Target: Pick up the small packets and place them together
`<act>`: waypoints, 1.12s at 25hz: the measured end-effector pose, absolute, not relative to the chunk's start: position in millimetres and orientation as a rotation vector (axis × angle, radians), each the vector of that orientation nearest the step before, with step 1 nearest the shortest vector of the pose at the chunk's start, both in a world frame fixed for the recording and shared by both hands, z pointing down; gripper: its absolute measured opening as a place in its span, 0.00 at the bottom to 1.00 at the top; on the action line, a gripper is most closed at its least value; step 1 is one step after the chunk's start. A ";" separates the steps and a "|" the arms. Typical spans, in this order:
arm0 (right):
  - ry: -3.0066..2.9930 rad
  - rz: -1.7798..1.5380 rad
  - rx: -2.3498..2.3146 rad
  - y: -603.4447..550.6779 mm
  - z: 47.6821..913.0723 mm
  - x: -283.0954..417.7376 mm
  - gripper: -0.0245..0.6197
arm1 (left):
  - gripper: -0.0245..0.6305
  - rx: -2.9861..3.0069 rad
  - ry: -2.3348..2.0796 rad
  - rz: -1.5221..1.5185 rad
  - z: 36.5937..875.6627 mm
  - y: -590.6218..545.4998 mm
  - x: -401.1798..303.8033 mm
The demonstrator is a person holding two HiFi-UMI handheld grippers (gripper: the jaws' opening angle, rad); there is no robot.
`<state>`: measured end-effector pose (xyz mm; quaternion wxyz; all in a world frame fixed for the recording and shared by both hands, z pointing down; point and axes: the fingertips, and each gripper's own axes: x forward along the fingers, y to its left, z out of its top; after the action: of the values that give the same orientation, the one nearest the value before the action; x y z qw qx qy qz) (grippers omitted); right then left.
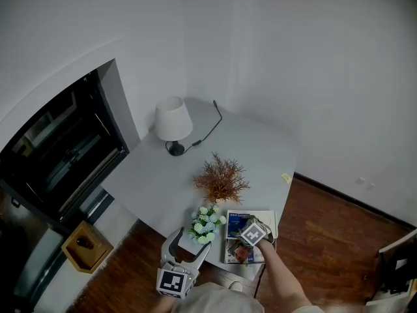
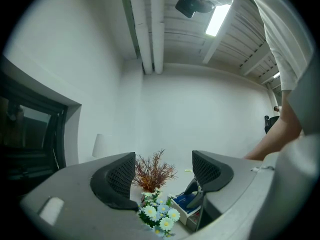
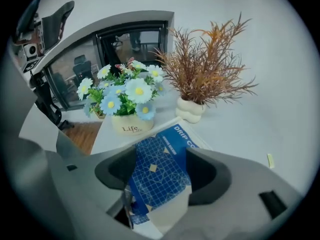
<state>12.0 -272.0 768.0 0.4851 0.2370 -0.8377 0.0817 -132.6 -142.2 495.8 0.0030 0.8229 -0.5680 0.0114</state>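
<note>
A blue patterned packet [image 3: 157, 184] lies between the jaws of my right gripper [image 3: 165, 171], resting on a white box [image 3: 177, 136] printed with blue lettering. The jaws stand wide and do not press on the packet. From the head view, the right gripper [image 1: 246, 228] hangs over that box [image 1: 268, 219] at the table's near edge, with a brownish packet [image 1: 240, 253] lying in it. A small yellowish packet [image 1: 285, 178] lies alone further right on the table. My left gripper [image 1: 190, 240] is level near the table's front edge, open with nothing between its fingers.
A pot of blue and white flowers [image 1: 207, 225] stands just left of the box, a dried reddish plant [image 1: 221, 178] behind it. A white lamp [image 1: 172, 121] with a black cord sits at the table's far end. A dark window [image 1: 62, 152] is left, with wooden floor around.
</note>
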 end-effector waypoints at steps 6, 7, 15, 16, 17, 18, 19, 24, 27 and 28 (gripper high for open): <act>-2.355 0.134 0.834 -263.8 684.5 13.5 0.62 | 0.57 2.619 -1.743 0.007 490.1 -145.3 -127.9; -2.434 0.132 0.903 -260.3 661.8 17.1 0.62 | 0.56 2.628 -1.734 -0.003 488.2 -147.3 -125.9; -2.739 -0.050 1.474 -201.6 506.9 84.0 0.62 | 0.55 2.704 -1.659 -0.075 478.4 -158.6 -104.8; -2.744 -0.061 1.569 -195.1 494.6 96.4 0.62 | 0.55 2.712 -1.653 -0.080 476.6 -159.5 -102.0; -2.741 -0.068 1.662 -189.0 485.3 108.7 0.61 | 0.55 2.717 -1.649 -0.085 475.3 -160.0 -99.5; -2.729 -0.077 1.739 -182.8 479.3 119.5 0.60 | 0.55 2.720 -1.648 -0.090 474.6 -160.3 -97.7; -2.711 -0.091 1.792 -176.4 476.1 127.9 0.58 | 0.55 2.720 -1.650 -0.098 474.5 -160.4 -96.4; -2.660 -0.131 1.826 -152.9 477.8 139.7 0.55 | 0.55 2.715 -1.634 -0.097 479.0 -161.1 -90.1; -2.671 -0.117 1.778 -151.2 482.5 135.7 0.55 | 0.55 2.729 -1.614 -0.082 480.3 -161.6 -83.7; -2.669 -0.110 1.745 -151.9 486.5 133.9 0.55 | 0.55 2.729 -1.611 -0.093 479.6 -161.5 -82.4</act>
<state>133.9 -151.9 486.5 -0.0247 0.5467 -0.8363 -0.0344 -82.4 -161.5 479.6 -0.0144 0.8607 -0.5080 -0.0292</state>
